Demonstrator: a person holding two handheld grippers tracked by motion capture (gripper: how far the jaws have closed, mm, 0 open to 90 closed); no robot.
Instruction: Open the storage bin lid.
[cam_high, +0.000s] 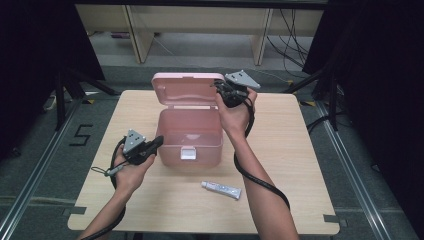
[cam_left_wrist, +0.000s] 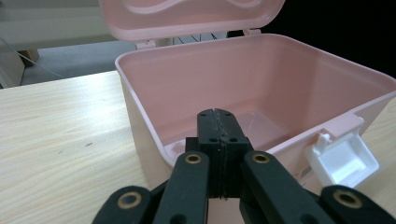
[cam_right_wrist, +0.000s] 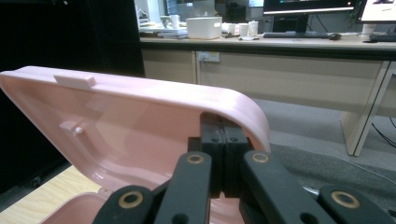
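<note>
A pink plastic box (cam_high: 190, 137) stands open in the middle of the table, its lid (cam_high: 187, 90) raised at the back. My left gripper (cam_high: 159, 140) is shut and empty, its tips at the box's front left corner. In the left gripper view the closed tips (cam_left_wrist: 217, 114) rest just before the box's rim (cam_left_wrist: 140, 107), near the white latch (cam_left_wrist: 343, 158). My right gripper (cam_high: 218, 85) is shut, its tips against the lid's right edge. In the right gripper view the closed jaws (cam_right_wrist: 219, 119) sit against the lid's curved rim (cam_right_wrist: 140, 121), with nothing between them.
A small white tube (cam_high: 221, 189) lies on the wooden table (cam_high: 300, 165) in front of the box, to the right. Black stands and curtains flank the table. Beyond it are desk legs and cables on the floor.
</note>
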